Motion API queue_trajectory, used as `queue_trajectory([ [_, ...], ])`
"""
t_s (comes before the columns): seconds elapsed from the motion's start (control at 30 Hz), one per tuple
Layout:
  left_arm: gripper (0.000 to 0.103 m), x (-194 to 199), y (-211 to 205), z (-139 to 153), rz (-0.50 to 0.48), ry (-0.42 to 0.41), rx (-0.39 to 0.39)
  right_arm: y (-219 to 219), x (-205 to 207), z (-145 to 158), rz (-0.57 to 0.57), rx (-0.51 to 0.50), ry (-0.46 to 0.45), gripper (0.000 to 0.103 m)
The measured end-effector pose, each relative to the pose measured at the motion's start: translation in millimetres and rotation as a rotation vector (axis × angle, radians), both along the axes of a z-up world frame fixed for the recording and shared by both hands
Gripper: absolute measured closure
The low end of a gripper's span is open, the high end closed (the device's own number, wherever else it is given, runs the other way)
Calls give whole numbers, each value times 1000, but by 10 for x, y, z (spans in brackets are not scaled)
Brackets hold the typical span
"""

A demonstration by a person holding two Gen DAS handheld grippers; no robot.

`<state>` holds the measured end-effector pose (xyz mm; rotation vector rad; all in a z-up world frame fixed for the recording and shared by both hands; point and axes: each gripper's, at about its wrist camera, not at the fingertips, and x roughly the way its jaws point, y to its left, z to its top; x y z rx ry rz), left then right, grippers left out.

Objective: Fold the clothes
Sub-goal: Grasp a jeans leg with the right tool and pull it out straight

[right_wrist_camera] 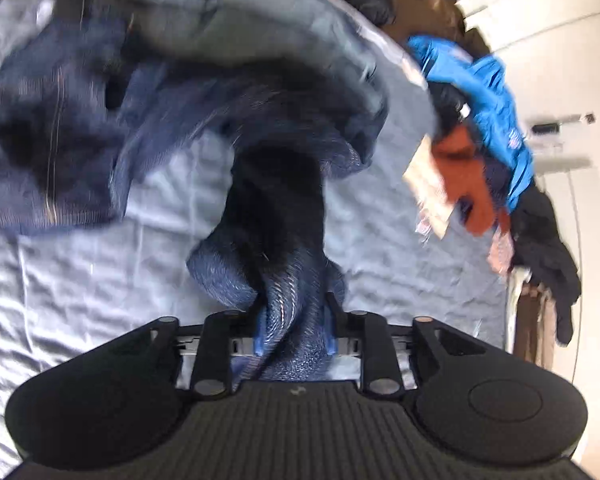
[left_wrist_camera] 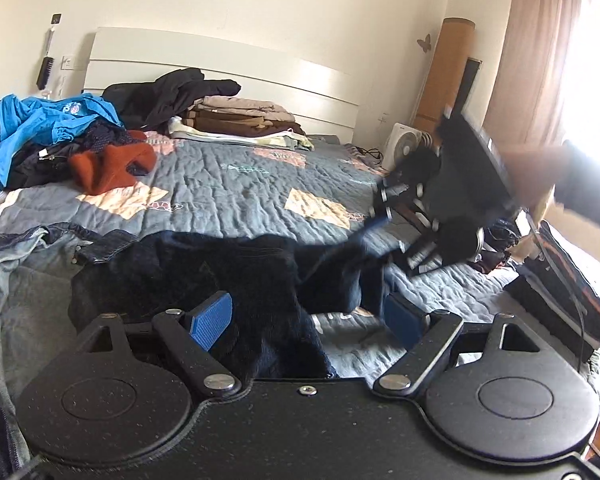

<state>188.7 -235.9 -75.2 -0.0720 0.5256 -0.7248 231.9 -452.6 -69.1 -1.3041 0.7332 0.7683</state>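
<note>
Right gripper [right_wrist_camera: 294, 336] clamping dark jeans [right_wrist_camera: 276, 216], left gripper [left_wrist_camera: 308, 316] spread wide

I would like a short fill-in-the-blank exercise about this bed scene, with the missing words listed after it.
1. The right hand-held gripper is shut on dark blue ____.
2. The pads of the left hand-held gripper are coloured ____.
3. The rust-orange garment lies beside a bright ____ garment.
4. The folded stack sits near the white ____ of the bed.

Missing words: jeans; blue; blue; headboard

Dark navy jeans [right_wrist_camera: 284, 216], grey quilt [left_wrist_camera: 236, 184]
</note>
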Motion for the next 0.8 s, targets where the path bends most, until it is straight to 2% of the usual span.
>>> queue_trajectory([
  [0.13,19,-1,-52,-38,-19,10,9,-412,-13,-172,-174,80,21,66],
  [0.23,19,-4,-92,-68,-30,14,22,-795,-44,-93,-296,151,23,63],
  [0.33,19,-16,-136,-89,-38,14,34,-1132,-187,-33,-392,276,30,53],
  [0.4,19,-31,-163,-100,-42,14,39,-1298,-296,-117,-430,316,33,42],
  [0.43,19,-40,-178,-104,-45,12,42,-1372,-344,-173,-448,331,36,41],
  [0.63,19,-71,-262,-151,-60,10,62,-1520,-416,-810,-499,292,68,39],
  [0.8,19,-33,-270,-202,-50,22,75,-1654,-238,-1099,-578,337,95,39],
])
